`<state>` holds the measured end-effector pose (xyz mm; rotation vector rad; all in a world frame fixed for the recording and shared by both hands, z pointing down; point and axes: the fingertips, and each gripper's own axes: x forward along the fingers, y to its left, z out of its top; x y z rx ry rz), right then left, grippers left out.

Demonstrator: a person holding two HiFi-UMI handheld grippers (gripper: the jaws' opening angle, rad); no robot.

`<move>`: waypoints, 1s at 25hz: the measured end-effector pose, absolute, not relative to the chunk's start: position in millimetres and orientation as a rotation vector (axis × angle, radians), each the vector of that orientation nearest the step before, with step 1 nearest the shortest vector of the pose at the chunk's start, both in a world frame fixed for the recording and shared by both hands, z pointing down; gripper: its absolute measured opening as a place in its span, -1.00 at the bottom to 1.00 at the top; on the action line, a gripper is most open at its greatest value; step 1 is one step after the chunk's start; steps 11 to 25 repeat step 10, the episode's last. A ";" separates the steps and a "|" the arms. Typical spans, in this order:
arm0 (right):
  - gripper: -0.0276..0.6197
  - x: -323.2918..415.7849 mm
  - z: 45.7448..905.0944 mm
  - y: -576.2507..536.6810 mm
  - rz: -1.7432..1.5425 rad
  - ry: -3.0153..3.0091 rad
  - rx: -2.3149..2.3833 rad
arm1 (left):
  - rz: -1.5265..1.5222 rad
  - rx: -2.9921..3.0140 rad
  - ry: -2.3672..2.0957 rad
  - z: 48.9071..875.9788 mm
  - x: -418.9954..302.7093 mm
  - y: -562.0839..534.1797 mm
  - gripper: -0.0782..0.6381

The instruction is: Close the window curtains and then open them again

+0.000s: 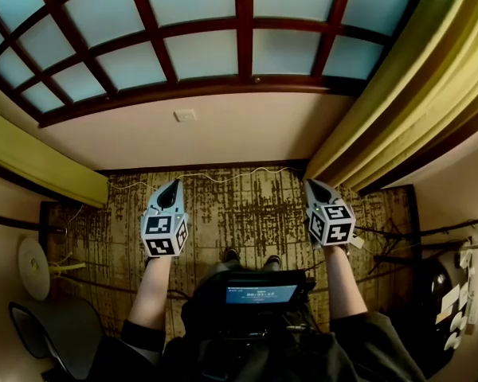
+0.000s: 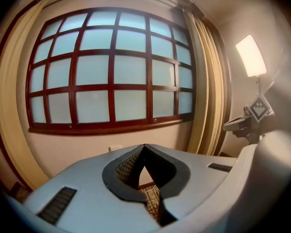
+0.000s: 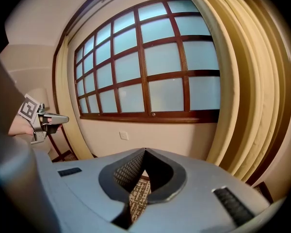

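A wide window (image 1: 199, 46) with dark red wooden bars and frosted panes fills the wall ahead. Both yellow curtains are drawn aside: the left curtain (image 1: 40, 161) is bunched at the left end, the right curtain (image 1: 406, 94) hangs in folds at the right end. My left gripper (image 1: 175, 183) is shut and empty, held low over the carpet in front of the window. My right gripper (image 1: 309, 183) is shut and empty too, level with the left one, nearer the right curtain (image 3: 252, 81). Neither touches a curtain. The left curtain (image 2: 9, 106) lies well to the side of the left gripper (image 2: 144, 145).
A patterned carpet (image 1: 247, 213) covers the floor, with a white cable (image 1: 223, 177) along the wall base. A wall socket (image 1: 185, 115) sits under the sill. A round white object (image 1: 33, 267) lies at left, dark furniture and a lamp (image 2: 251, 56) at right.
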<state>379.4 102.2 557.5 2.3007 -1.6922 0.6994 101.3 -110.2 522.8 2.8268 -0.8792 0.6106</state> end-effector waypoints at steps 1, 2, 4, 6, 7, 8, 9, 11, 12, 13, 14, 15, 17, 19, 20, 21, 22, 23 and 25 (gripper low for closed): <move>-0.88 379.5 557.2 101.9 0.698 -1.695 2.300 | 0.609 2.827 -0.881 522.4 101.1 -109.8 -0.78; -0.88 379.7 557.0 101.7 0.698 -1.696 2.298 | 0.609 2.826 -0.881 521.9 101.0 -109.1 -0.78; -0.88 379.7 557.0 101.4 0.699 -1.699 2.295 | 0.611 2.822 -0.874 520.1 101.8 -106.7 -0.78; -0.88 379.5 557.4 100.2 0.702 -1.702 2.292 | 0.612 2.822 -0.875 520.0 101.6 -107.0 -0.78; -0.88 379.1 557.6 99.1 0.702 -1.705 2.291 | 0.611 2.823 -0.879 520.8 100.9 -108.2 -0.78; -0.88 378.5 557.8 98.0 0.701 -1.708 2.289 | 0.612 2.823 -0.881 521.2 100.4 -109.0 -0.78; -0.88 377.8 558.0 96.9 0.700 -1.711 2.287 | 0.612 2.822 -0.882 521.3 100.0 -109.4 -0.78; -0.88 377.1 558.2 95.9 0.698 -1.715 2.285 | 0.613 2.821 -0.883 521.4 99.6 -109.6 -0.78; -0.88 377.1 558.2 95.9 0.698 -1.715 2.285 | 0.613 2.821 -0.883 521.4 99.6 -109.6 -0.78; -0.88 377.1 558.2 95.9 0.698 -1.715 2.285 | 0.613 2.821 -0.883 521.4 99.6 -109.6 -0.78; -0.88 377.1 558.2 95.9 0.698 -1.715 2.285 | 0.613 2.821 -0.883 521.4 99.6 -109.6 -0.78; -0.88 377.1 558.2 95.9 0.698 -1.715 2.285 | 0.613 2.821 -0.883 521.4 99.6 -109.6 -0.78; -0.88 377.1 558.2 95.9 0.698 -1.715 2.285 | 0.613 2.821 -0.883 521.4 99.6 -109.6 -0.78; -0.88 377.1 558.2 95.9 0.698 -1.715 2.285 | 0.613 2.821 -0.883 521.4 99.6 -109.6 -0.78; -0.88 377.1 558.2 95.9 0.698 -1.715 2.285 | 0.613 2.821 -0.883 521.4 99.6 -109.6 -0.78; -0.88 377.1 558.2 95.9 0.698 -1.715 2.285 | 0.613 2.821 -0.883 521.4 99.6 -109.6 -0.78; -0.88 377.1 558.2 95.9 0.698 -1.715 2.285 | 0.613 2.821 -0.883 521.4 99.6 -109.6 -0.78; -0.88 377.1 558.2 95.9 0.698 -1.715 2.285 | 0.613 2.821 -0.883 521.4 99.6 -109.6 -0.78; -0.88 377.1 558.2 95.9 0.698 -1.715 2.285 | 0.613 2.821 -0.883 521.4 99.6 -109.6 -0.78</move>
